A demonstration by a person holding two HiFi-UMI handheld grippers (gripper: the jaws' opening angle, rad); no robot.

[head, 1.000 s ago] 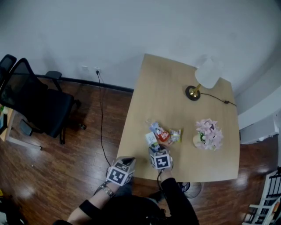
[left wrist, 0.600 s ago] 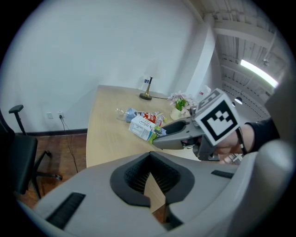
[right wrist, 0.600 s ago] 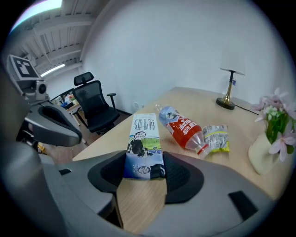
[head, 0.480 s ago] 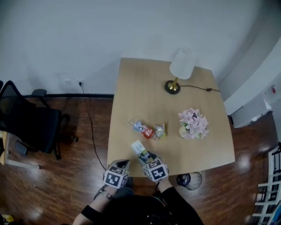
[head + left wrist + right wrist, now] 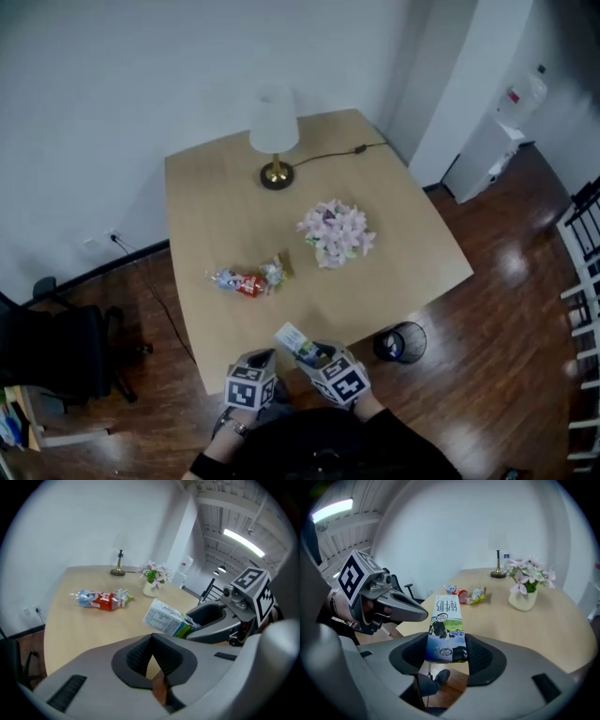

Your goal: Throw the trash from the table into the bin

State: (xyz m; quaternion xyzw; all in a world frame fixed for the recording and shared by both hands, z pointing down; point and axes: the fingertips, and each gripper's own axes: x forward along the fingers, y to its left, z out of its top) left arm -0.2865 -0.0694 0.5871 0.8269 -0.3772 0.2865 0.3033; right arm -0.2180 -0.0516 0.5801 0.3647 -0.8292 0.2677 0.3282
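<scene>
Clamped in right gripper [image 5: 445,652]: blue-white cardboard milk carton [image 5: 446,620], at pale wooden table's [image 5: 216,211] near edge. Left gripper [image 5: 151,654] clenched, empty. Black mesh bin [image 5: 401,342] lower right, on open floor.

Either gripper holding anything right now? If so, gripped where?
The right gripper is clamped on a milk carton, pads on the two sides of its near end; the rest sticks out forward. The left gripper is shut and empty.

Left tool [image 5: 151,640]: jaws pressed together, nothing between them, angled downward. Right tool [image 5: 445,649]: jaws clamped on the lower end of a milk carton [image 5: 446,616], angled downward. Both were held side by side, close to the torso.
</scene>
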